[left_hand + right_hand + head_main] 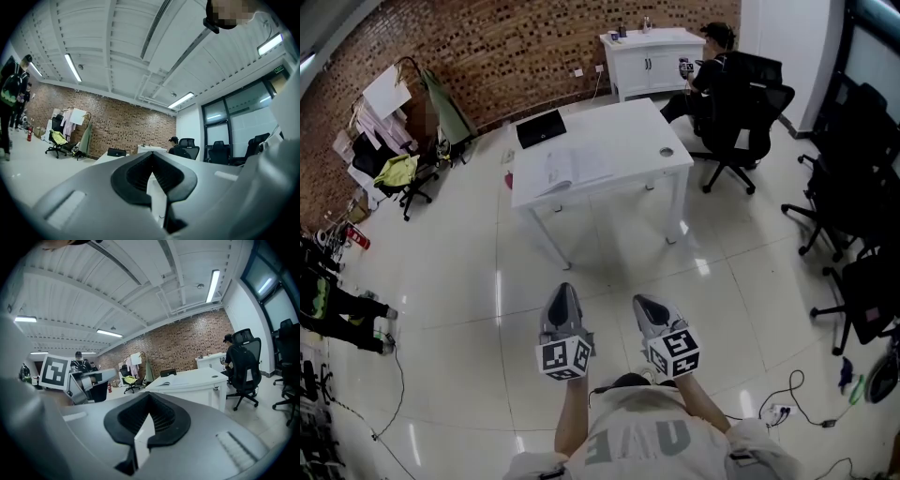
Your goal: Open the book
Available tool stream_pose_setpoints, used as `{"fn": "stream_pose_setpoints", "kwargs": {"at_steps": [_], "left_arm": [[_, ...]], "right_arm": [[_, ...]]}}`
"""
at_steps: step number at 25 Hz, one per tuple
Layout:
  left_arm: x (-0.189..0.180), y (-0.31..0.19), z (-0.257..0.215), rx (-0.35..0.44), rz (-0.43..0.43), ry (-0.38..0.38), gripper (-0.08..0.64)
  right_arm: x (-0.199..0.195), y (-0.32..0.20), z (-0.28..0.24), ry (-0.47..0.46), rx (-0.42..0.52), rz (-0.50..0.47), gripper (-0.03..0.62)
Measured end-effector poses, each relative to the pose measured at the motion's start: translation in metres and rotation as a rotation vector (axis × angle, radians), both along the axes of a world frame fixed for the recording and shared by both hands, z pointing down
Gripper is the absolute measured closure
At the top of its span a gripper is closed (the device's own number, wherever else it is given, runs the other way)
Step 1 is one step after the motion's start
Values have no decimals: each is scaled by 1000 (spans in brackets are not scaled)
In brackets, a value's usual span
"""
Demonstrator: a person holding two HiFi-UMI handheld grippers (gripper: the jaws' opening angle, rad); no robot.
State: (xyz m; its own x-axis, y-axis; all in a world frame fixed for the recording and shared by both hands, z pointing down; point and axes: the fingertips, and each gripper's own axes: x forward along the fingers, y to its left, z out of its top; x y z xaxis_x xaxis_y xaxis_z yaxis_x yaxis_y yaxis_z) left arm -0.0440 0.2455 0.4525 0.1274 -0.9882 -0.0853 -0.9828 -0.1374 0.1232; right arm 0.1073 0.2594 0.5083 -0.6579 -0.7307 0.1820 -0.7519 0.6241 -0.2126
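Left tool (563,292) and right tool (646,304) hang over the floor (469,281), well apart from the bench (628,141), both with jaws pressed together and empty. The book (572,171) lies open by the bench's near edge, toward its left corner.

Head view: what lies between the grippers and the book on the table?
Only bare floor and the table edge, seen in the head view; left gripper and right gripper, both shut, stand short of the book.
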Motion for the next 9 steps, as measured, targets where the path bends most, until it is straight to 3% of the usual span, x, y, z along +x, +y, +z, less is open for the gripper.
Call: {"fn": "stream_pose_setpoints", "kwargs": {"at_steps": [9], "left_arm": [[20, 6, -3, 9, 34, -20, 541]], "right_arm": [[9, -4, -1, -9, -6, 27, 589]]}}
